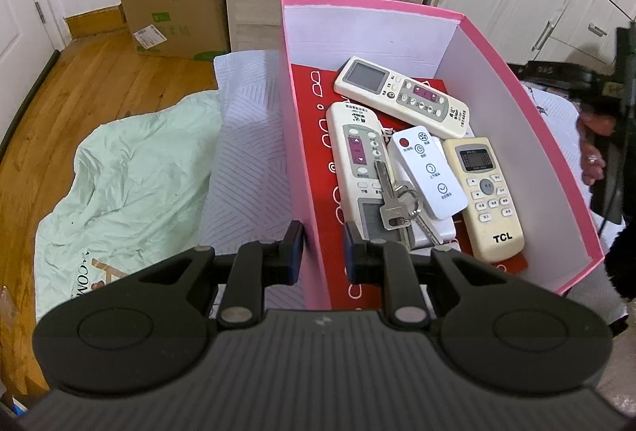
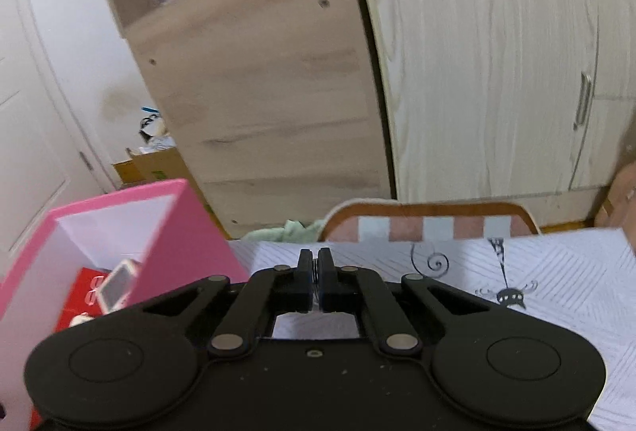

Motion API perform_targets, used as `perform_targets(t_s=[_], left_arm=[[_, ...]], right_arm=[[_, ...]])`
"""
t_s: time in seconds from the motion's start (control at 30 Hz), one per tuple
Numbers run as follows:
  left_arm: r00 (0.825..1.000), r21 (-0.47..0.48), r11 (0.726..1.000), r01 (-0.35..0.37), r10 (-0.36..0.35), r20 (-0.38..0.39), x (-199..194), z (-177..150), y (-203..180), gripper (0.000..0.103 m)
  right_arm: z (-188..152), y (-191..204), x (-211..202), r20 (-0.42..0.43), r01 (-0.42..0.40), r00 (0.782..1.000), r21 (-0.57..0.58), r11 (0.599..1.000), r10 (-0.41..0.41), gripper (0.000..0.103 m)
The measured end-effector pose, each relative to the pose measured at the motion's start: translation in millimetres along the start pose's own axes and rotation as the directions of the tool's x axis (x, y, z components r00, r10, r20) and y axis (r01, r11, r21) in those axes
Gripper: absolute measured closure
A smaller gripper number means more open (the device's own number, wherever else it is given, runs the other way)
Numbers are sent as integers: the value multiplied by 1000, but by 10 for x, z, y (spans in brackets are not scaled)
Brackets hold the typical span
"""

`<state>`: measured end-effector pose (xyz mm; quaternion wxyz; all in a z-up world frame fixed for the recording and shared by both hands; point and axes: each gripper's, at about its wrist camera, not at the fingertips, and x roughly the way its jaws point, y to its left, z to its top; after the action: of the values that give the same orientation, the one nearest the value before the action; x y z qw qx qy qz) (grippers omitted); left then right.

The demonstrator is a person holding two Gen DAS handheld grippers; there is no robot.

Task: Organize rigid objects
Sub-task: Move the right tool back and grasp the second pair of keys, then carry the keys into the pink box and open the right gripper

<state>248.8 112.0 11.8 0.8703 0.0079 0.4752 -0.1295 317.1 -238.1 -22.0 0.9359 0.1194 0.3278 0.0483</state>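
Left wrist view, left gripper [image 1: 322, 248] jaws part-open astride near wall of pink cardboard box [image 1: 528, 105], gripping nothing, four remotes and silver keys [image 1: 393, 200] inside, right wrist view, right gripper [image 2: 317, 274] jaws nearly closed on something thin I cannot identify, over white patterned worktop [image 2: 556, 272], box at left.

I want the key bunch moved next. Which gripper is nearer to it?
Left. The left gripper straddles the pink box wall right beside the keys. The right gripper, jaws nearly closed, sits outside the box, over the table.
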Motion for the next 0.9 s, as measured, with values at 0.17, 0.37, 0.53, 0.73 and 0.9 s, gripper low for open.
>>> perform_targets(t_s=[0.17,0.37,0.53,0.73,0.9], left_arm=[[1000,-5,1000,2,-2,0,-3,2,-6,85],[1000,-7,1000,6,-6,3,-14,1,1,85],[1000,-10,1000,2,-2,3,-20,7,-7,85],[1000,-6,1000,-3,3,12,-57,-11,-29,85],[1000,-6,1000,-5,5,12,-59,-13,-36,85]], right_arm=[[91,104,-300,50,-67,997,-5,998,67,99],[196,345,-900,148,-175,971,-97,980,188,99],[195,599,-1325,153,-268,943,-185,946,297,99],[-50,937,-1445,-26,-323,943,-319,891,332,99],[-255,1061,-1393,-130,-339,941,-379,861,314,99]])
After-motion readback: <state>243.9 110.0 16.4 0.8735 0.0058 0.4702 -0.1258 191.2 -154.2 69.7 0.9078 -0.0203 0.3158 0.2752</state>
